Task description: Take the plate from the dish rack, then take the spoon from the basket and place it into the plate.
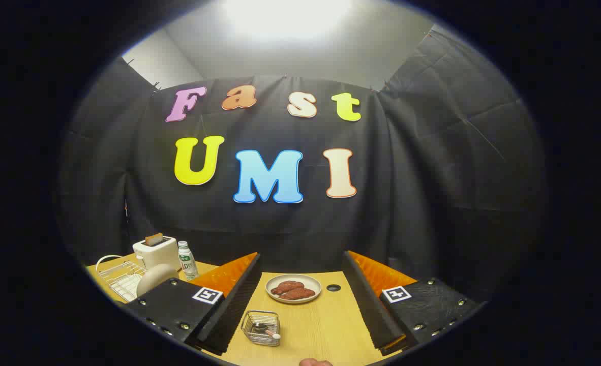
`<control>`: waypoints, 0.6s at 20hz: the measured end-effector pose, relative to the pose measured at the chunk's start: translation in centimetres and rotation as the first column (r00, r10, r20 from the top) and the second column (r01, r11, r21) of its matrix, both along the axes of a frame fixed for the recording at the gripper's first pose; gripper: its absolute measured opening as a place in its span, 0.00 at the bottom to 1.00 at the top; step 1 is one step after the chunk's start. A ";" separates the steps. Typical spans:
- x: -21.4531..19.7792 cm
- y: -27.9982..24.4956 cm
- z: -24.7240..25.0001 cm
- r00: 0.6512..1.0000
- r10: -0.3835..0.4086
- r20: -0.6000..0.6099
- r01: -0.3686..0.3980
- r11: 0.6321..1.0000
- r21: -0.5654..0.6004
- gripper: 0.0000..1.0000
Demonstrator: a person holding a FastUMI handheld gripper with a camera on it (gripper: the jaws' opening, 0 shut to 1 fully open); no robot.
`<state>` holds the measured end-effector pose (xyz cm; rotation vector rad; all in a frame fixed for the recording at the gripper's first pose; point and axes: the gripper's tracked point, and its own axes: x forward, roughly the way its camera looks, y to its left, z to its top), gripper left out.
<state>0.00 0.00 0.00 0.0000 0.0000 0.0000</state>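
My gripper (300, 264) is open and held above a wooden table (326, 330), with nothing between its fingers. A small wire basket (261, 328) sits on the table between the fingers, close to the left one. A spoon (266, 330) lies inside it. Off to the left, beyond the left finger, a white wire dish rack (121, 279) holds a cream plate (155, 278) standing on edge, partly hidden by the gripper body.
A grey dish with brown pieces of food (293, 288) sits just beyond the basket, beside a round hole (333, 287) in the table. A white toaster (154, 251) with toast and a small bottle (186, 259) stand behind the rack. A fingertip (316, 362) shows closest to me.
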 end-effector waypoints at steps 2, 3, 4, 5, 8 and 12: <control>-0.3 0.7 0.6 1.000 -0.006 -0.001 0.006 1.000 0.009 0.98; -0.3 1.1 0.9 1.000 -0.008 0.003 0.008 1.000 0.007 0.98; -0.4 1.6 1.2 1.000 -0.009 0.005 0.009 1.000 0.000 0.98; -0.4 2.0 1.3 1.000 -0.008 0.003 0.008 1.000 -0.006 0.98; -0.6 3.1 1.6 1.000 -0.009 -0.023 0.009 1.000 -0.002 0.98; -0.8 4.2 2.8 1.000 -0.011 -0.019 0.011 1.000 0.024 0.98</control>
